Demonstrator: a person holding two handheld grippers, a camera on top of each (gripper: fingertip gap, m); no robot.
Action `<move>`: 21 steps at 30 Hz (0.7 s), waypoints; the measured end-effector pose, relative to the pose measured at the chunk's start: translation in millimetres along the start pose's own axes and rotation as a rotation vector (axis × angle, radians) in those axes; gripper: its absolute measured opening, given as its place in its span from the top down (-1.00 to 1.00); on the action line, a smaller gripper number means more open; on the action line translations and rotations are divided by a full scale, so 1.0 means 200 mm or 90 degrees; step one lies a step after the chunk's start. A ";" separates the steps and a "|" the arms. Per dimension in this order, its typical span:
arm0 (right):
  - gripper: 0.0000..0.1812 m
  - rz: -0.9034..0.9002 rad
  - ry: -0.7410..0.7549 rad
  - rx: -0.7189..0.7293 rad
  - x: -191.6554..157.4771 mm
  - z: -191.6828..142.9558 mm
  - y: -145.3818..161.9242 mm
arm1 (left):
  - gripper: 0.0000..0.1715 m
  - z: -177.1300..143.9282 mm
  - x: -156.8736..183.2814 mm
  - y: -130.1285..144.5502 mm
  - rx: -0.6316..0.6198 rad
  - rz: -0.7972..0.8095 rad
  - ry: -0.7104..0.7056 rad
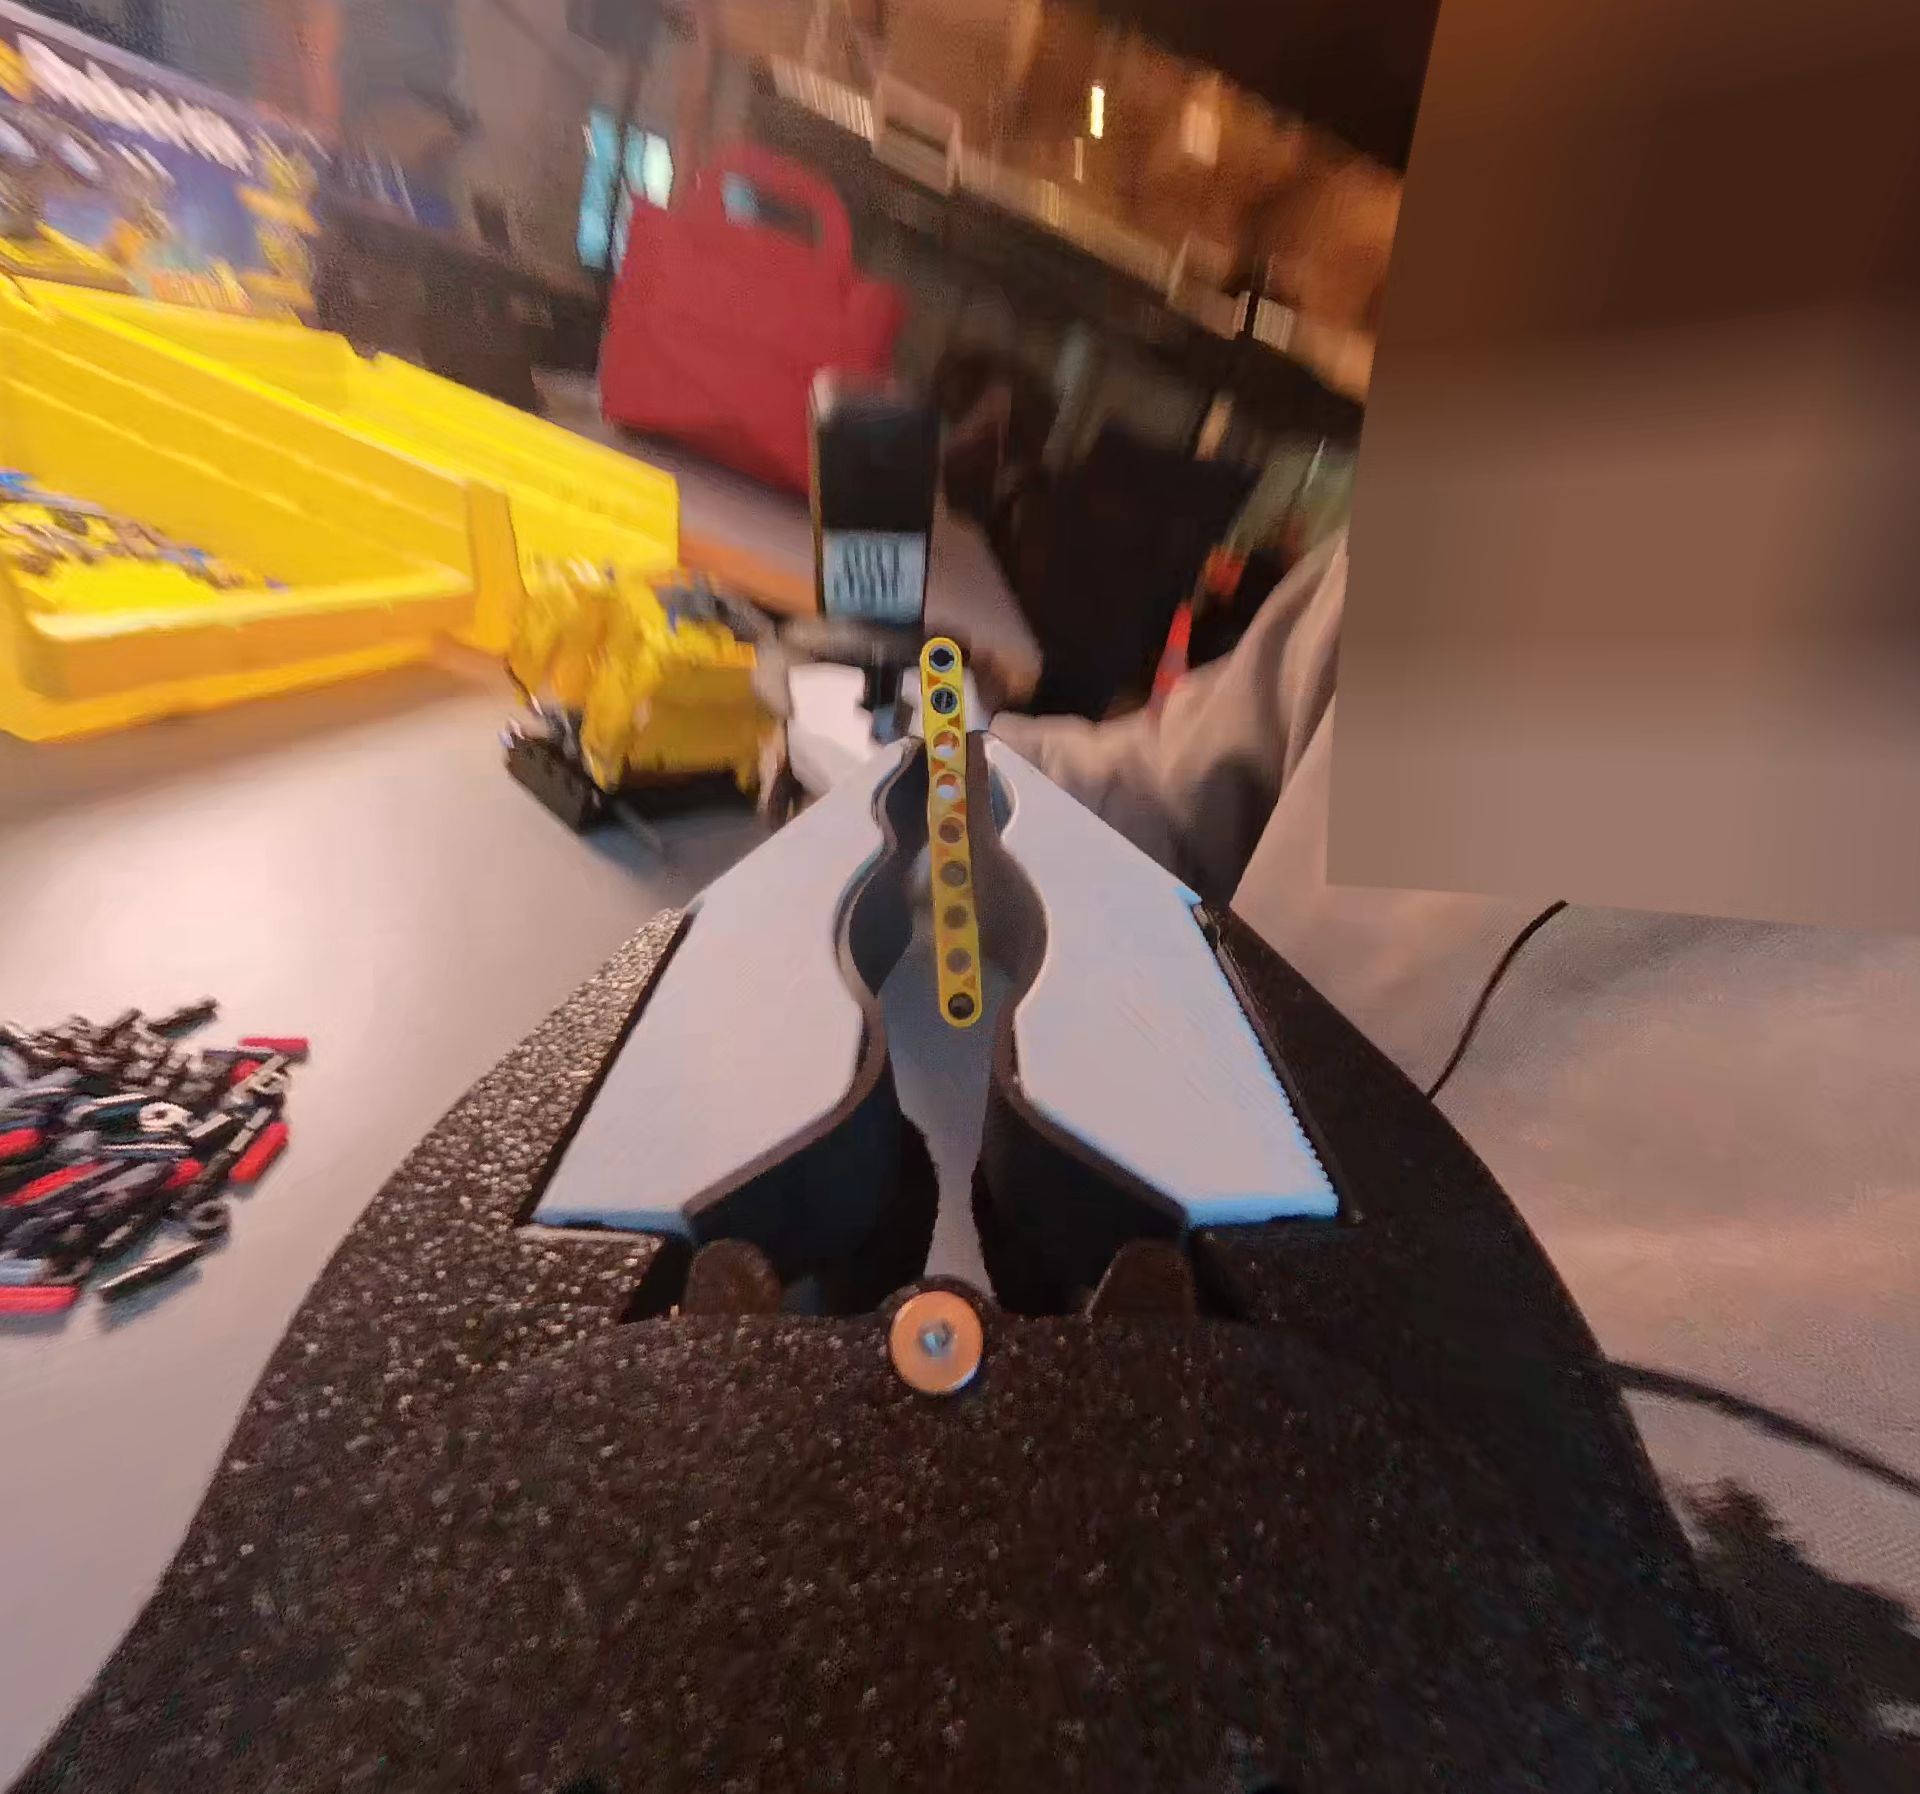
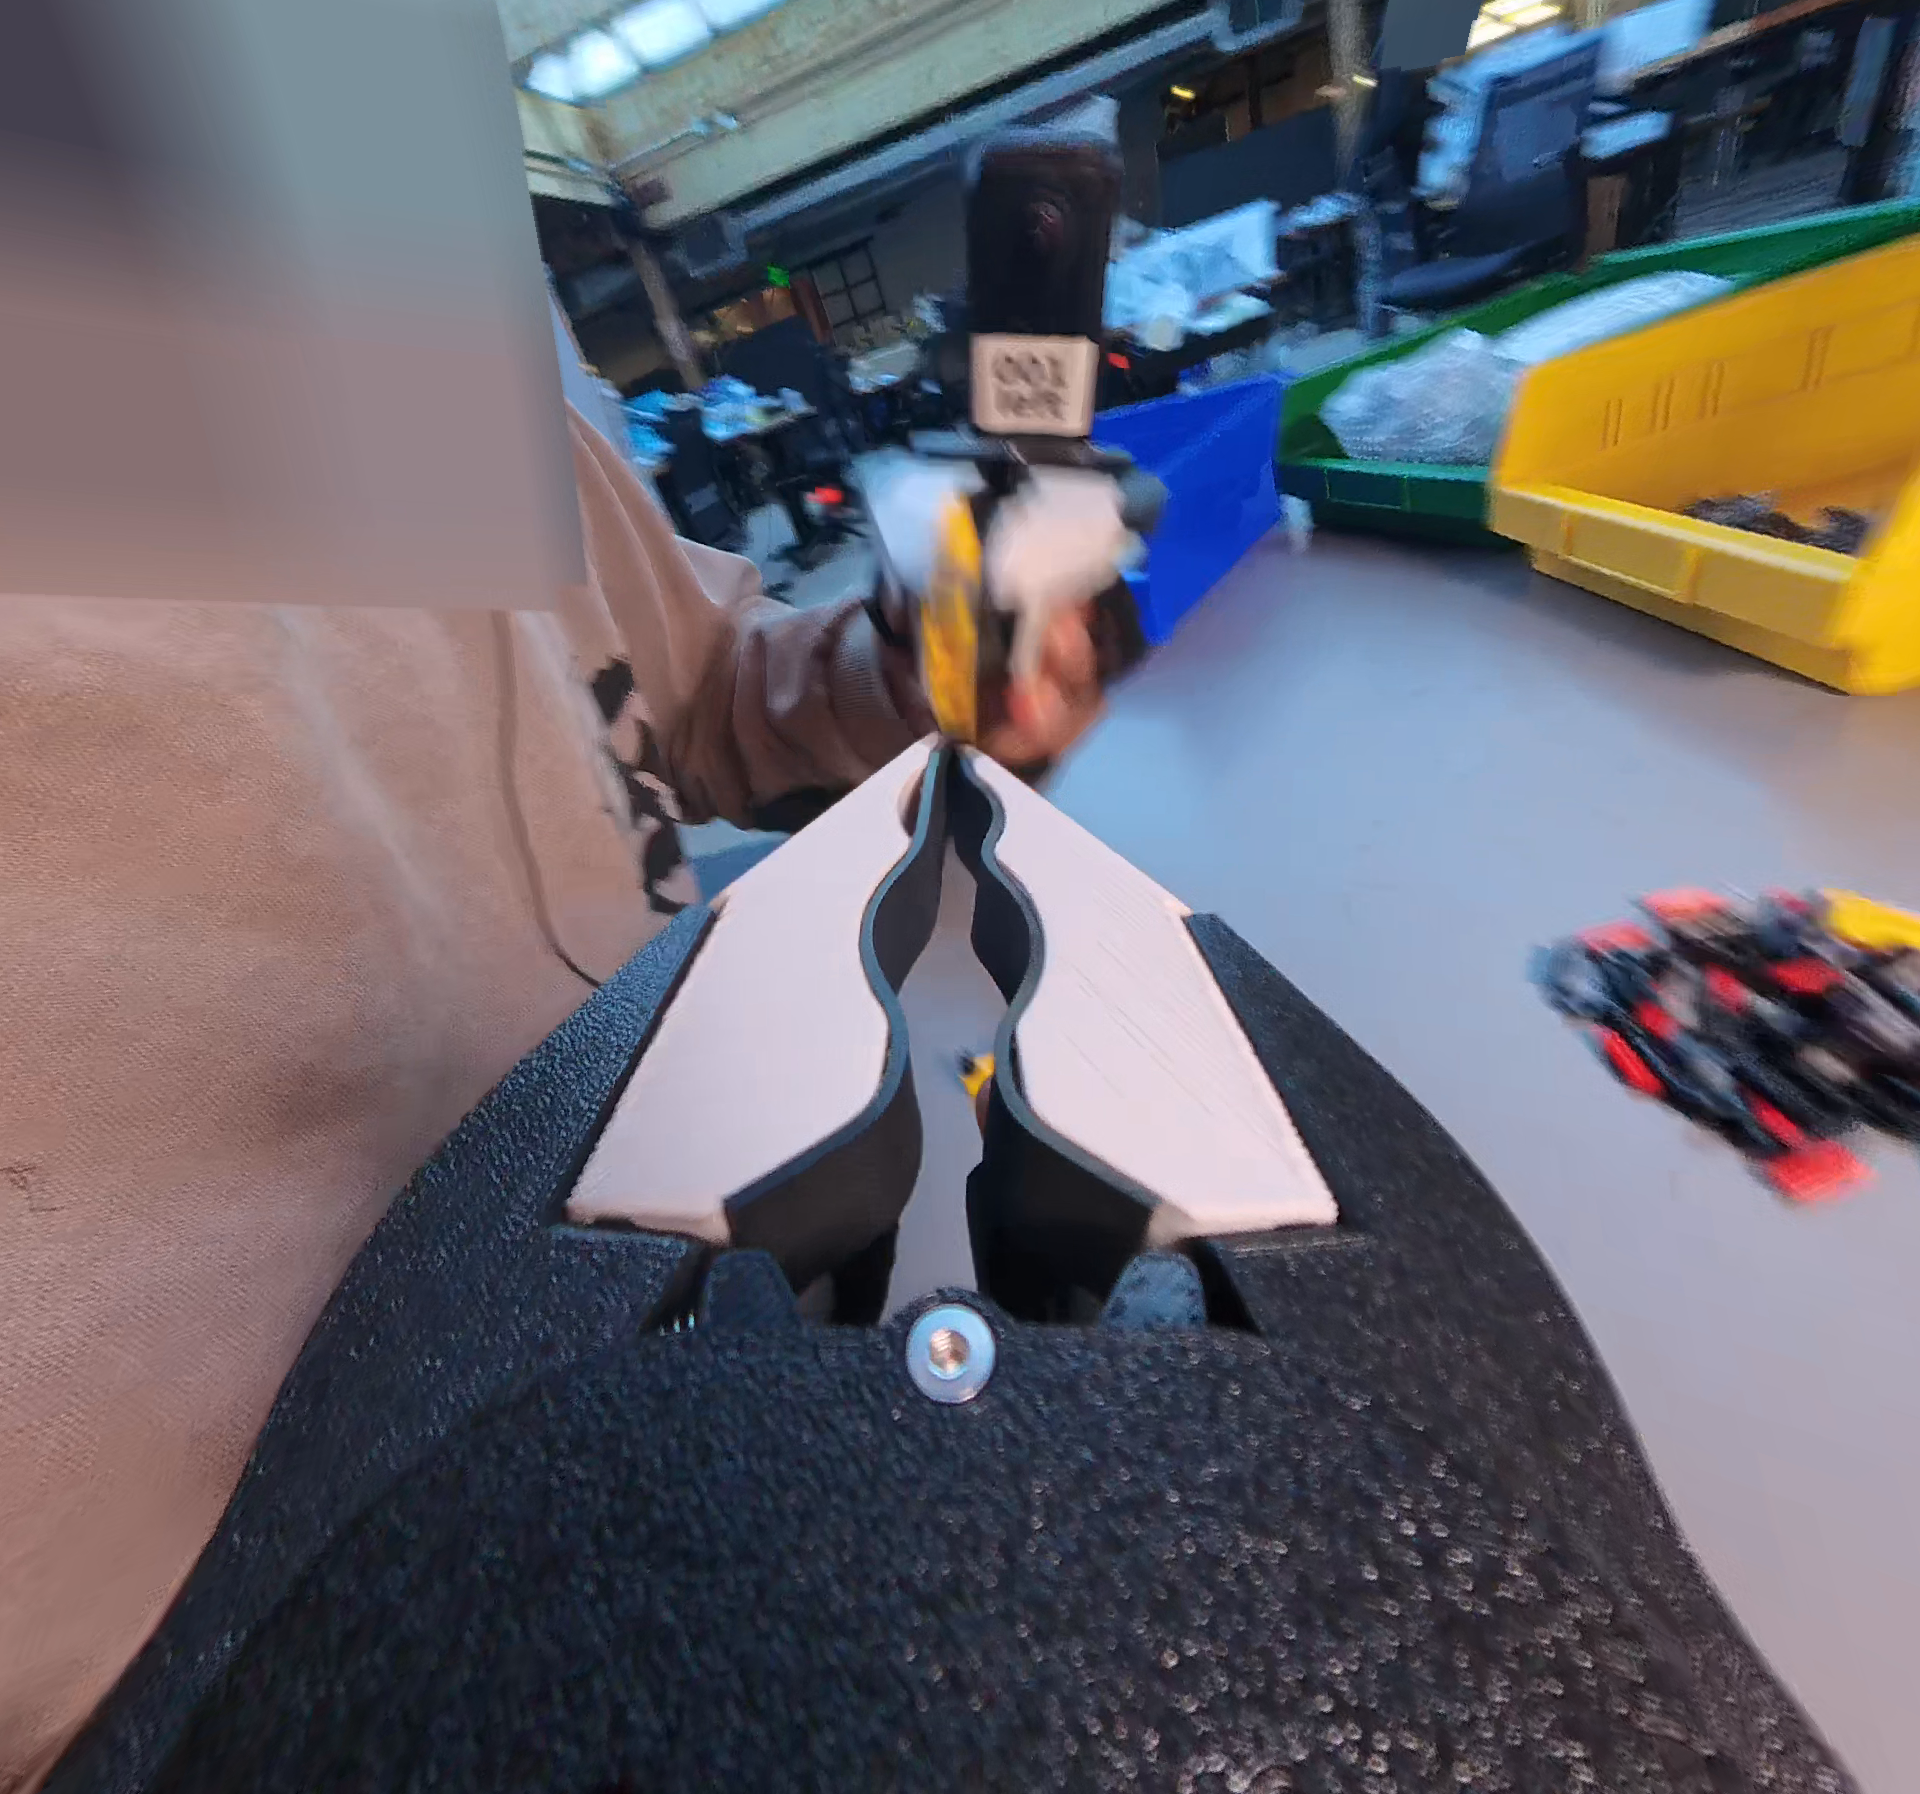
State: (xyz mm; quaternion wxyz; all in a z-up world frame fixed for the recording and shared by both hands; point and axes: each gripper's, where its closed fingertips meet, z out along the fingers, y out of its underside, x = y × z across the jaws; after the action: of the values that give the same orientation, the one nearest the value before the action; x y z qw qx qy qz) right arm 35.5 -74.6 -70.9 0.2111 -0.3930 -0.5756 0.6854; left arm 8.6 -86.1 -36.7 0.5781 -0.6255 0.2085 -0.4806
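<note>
My left gripper is shut on a thin yellow beam with a row of holes, which stands out past the fingertips. In the right wrist view the left gripper, held in a person's hand, carries the blurred beam pointing at me. My right gripper is shut, with its tips right at the beam's near end; I cannot tell whether it pinches the beam. In the left wrist view the right gripper is blurred just beyond the beam's far end. Both are held above a grey table.
A yellow toy vehicle stands on the table to the left of the beam. Yellow bins lie behind it. A pile of small black and red parts lies on the table. Blue, green and yellow bins stand at the far right. A black cable crosses the table. The grippers' ends are close to 5 centimetres from one another. About 20 centimetres separates my right fingertips from the yellow toy vehicle.
</note>
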 end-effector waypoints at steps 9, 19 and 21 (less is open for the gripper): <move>0.74 -0.017 0.058 0.012 0.10 0.11 -0.05 | 0.93 -0.08 -0.12 -0.05 0.072 -0.026 -0.045; 0.93 0.009 0.094 -0.014 0.11 0.13 0.01 | 0.93 0.07 -0.10 0.10 0.012 -0.021 -0.033; 0.93 0.017 0.093 -0.040 0.11 0.12 0.05 | 0.93 0.06 -0.11 0.14 -0.024 -0.008 -0.041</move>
State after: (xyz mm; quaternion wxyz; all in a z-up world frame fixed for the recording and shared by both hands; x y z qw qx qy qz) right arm 5.2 -75.4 -86.5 0.2310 -0.4557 -0.5747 0.6393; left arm 17.9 -69.0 -69.4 0.5696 -0.6530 0.1950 -0.4595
